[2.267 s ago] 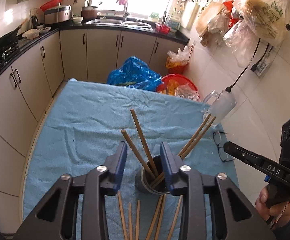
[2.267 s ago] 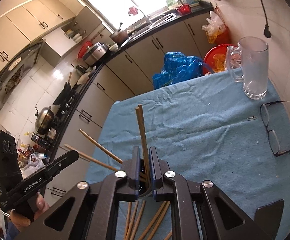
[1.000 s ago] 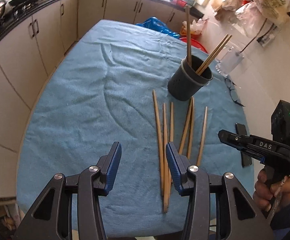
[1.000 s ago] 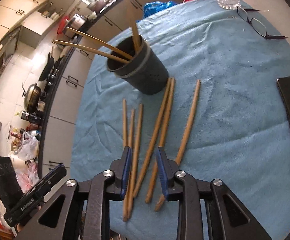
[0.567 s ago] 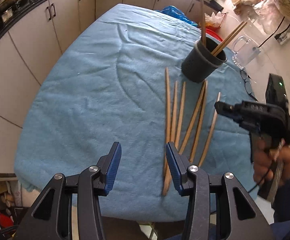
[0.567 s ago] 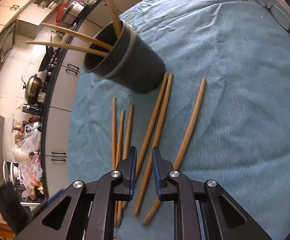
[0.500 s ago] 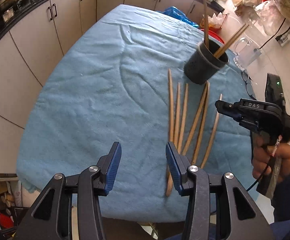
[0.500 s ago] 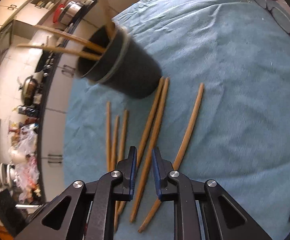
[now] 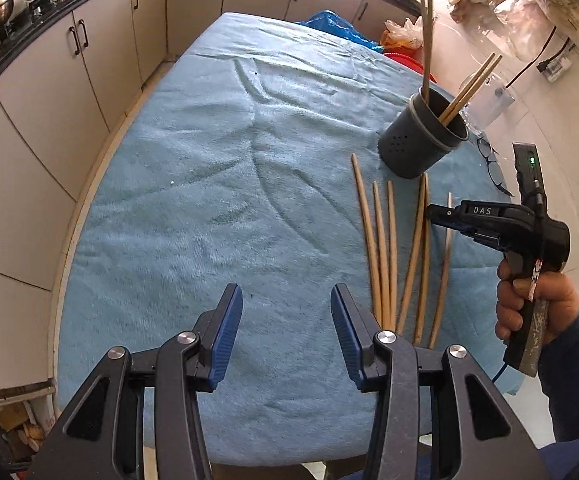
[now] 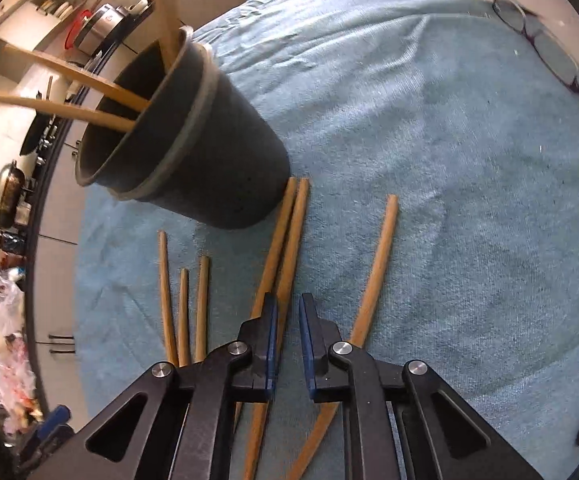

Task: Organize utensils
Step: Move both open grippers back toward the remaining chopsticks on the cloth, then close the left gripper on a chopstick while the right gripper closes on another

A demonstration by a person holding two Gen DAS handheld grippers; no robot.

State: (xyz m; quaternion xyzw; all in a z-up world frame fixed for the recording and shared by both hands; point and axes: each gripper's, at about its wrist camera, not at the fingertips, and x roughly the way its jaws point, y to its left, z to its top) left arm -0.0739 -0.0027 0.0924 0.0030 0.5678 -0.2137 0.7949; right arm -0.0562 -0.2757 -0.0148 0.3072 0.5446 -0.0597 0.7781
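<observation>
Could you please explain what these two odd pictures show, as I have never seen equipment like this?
A person holds a two-finger clamp tool in each hand; a fisheye camera on each looks along its fingers. One picture is from the left hand-held gripper, open over the blue cloth and holding nothing. The other is from the right hand-held gripper, jaws narrow, over six loose chopsticks. A dark holder beside them contains more chopsticks. Glasses lie further off.

Matt wooden chopsticks (image 10: 373,268) lie on rough blue cloth (image 10: 469,184).
</observation>
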